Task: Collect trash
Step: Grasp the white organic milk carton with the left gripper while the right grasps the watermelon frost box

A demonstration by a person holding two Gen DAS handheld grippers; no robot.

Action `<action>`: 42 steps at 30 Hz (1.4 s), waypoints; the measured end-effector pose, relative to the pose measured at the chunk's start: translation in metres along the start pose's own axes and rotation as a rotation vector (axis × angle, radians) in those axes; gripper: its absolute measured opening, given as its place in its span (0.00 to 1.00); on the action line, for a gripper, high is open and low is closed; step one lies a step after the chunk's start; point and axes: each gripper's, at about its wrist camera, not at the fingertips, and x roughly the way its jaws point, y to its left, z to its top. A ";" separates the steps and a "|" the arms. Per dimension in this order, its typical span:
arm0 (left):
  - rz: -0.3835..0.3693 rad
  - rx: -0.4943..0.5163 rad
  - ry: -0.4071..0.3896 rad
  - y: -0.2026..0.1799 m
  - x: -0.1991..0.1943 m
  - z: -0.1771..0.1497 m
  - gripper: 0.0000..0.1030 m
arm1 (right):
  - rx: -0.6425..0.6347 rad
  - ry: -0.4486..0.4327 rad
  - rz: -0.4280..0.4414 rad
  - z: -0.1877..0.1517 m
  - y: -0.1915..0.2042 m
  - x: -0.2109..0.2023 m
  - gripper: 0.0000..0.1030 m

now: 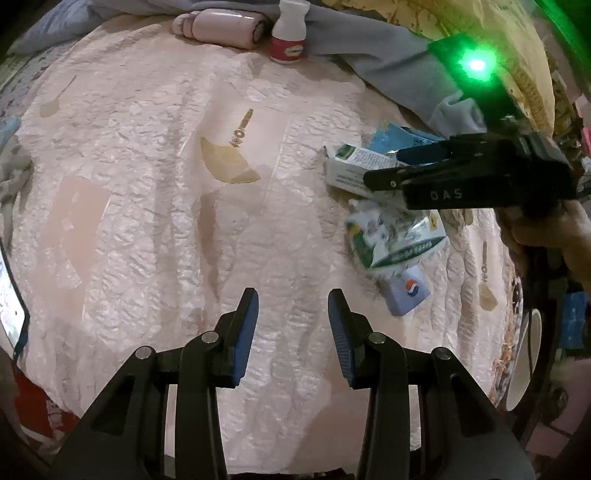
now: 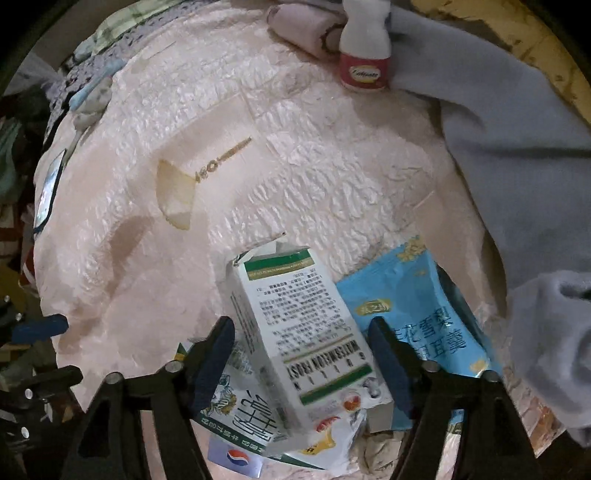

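A pile of trash lies on a pink quilted bed cover (image 1: 147, 184): a white and green carton (image 2: 299, 332) (image 1: 351, 166), a light blue packet (image 2: 406, 306) (image 1: 388, 138), a white and green wrapper (image 1: 395, 240) (image 2: 236, 406) and a small Pepsi pack (image 1: 408, 291) (image 2: 236, 458). My right gripper (image 2: 303, 350) is open, its jaws on either side of the carton; it also shows in the left wrist view (image 1: 388, 170). My left gripper (image 1: 293, 314) is open and empty, above bare cover, left of the pile.
A small white bottle with a red label (image 1: 290, 33) (image 2: 365, 48) stands at the far edge next to a rolled pink cloth (image 1: 221, 26). A grey blanket (image 2: 517, 166) lies at the right. A phone (image 2: 50, 188) lies at the left edge.
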 end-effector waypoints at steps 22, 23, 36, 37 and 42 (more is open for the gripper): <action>-0.063 0.191 -0.016 -0.061 0.059 0.060 0.36 | 0.631 -0.079 -0.180 -0.224 -0.035 -0.060 0.54; -0.069 0.190 0.000 -0.063 0.064 0.060 0.36 | 0.651 -0.067 -0.176 -0.231 -0.034 -0.055 0.54; -0.214 0.253 0.142 -0.097 0.065 0.000 0.43 | 0.801 -0.080 -0.078 -0.263 -0.046 -0.056 0.55; -0.222 0.248 0.133 -0.097 0.061 0.001 0.44 | 0.795 -0.082 -0.081 -0.263 -0.046 -0.055 0.55; -0.252 0.321 0.117 -0.111 0.051 0.006 0.59 | 0.746 -0.063 -0.099 -0.258 -0.040 -0.048 0.56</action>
